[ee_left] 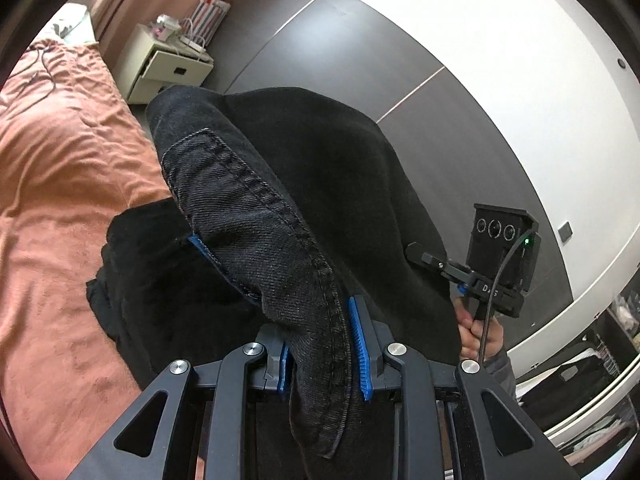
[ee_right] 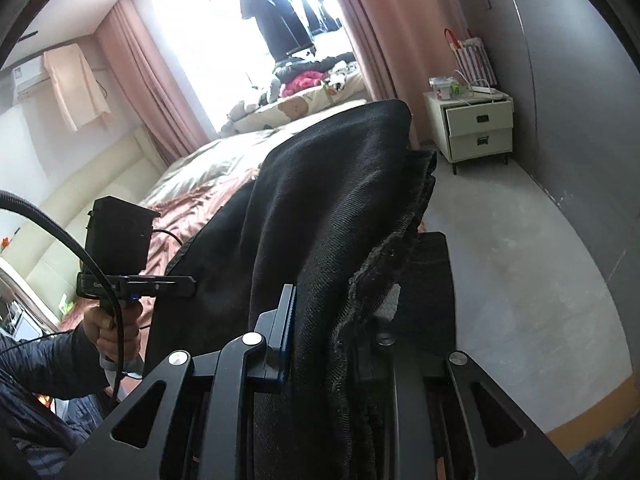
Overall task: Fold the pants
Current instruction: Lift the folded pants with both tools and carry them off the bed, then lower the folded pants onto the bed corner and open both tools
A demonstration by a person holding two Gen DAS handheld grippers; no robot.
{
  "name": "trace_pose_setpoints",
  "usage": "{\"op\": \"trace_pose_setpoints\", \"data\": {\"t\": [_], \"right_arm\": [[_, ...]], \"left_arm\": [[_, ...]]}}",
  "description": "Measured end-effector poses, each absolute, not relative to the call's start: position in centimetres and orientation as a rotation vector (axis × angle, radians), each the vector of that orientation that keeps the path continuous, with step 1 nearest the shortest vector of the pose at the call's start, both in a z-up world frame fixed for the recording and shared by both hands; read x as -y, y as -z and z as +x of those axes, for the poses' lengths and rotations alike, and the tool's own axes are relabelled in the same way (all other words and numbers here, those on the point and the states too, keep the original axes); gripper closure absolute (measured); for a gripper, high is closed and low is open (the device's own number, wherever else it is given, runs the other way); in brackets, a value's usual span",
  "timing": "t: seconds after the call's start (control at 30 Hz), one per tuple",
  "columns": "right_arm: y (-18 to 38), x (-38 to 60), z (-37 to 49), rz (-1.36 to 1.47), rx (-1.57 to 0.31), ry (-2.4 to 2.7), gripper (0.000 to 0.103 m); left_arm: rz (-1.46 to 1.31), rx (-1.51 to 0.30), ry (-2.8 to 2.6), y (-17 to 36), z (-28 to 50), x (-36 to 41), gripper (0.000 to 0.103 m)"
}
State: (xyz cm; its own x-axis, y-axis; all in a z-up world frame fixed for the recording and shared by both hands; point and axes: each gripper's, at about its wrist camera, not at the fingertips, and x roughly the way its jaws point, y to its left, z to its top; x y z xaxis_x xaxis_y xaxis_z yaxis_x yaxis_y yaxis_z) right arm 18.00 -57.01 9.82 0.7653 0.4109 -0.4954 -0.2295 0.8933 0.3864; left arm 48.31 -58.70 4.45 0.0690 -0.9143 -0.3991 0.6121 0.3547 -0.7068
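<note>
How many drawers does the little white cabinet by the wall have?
2, stacked on the nightstand: the top drawer is pulled out a bit, and the bottom drawer sits right under it. No others show.

My left wrist camera sits just behind my left hand-held gripper (ee_left: 324,344), looking forward and slightly down along its fingers, very near the black pants (ee_left: 280,216) that fill its centre. The bed (ee_left: 60,184) lies at nine o'clock, the nightstand (ee_left: 168,66) at eleven. My right wrist camera rides behind my right hand-held gripper (ee_right: 332,340), facing the window (ee_right: 224,40) at twelve. Both views share the pants, bed and nightstand (ee_right: 476,128), and each catches the other hand-held gripper beside it.
</note>
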Motion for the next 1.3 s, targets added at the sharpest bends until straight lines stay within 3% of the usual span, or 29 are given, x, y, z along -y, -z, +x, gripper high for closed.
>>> {"op": "trace_pose_setpoints", "data": {"t": [0.13, 0.23, 0.53, 0.63, 0.9, 1.3], "right_arm": [[-7.8, 58.4, 19.2, 0.364, -0.740, -0.208, 0.076], [-6.5, 57.9, 19.3, 0.370, -0.839, -0.074, 0.076], [-13.5, 52.5, 14.1, 0.243, -0.744, 0.015, 0.076], [-15.3, 50.1, 12.8, 0.220, -0.710, 0.007, 0.076], [-12.6, 47.3, 15.7, 0.232, -0.897, 0.014, 0.076], [-12.0, 49.1, 22.2, 0.269, -0.966, 0.092, 0.076]], "left_arm": [[-0.377, -1.032, 1.129, -1.5, 48.4, 60.3, 0.072], [-0.347, -1.109, 1.022, 1.1, 48.7, 60.7, 0.066], [-0.322, -1.110, 0.987, -0.9, 48.0, 58.4, 0.064], [-0.337, -1.079, 0.942, -1.5, 48.1, 57.1, 0.056], [-0.378, -1.099, 0.930, -0.7, 49.8, 56.7, 0.056], [-0.436, -1.077, 0.837, 0.4, 54.4, 58.6, 0.055]]}}
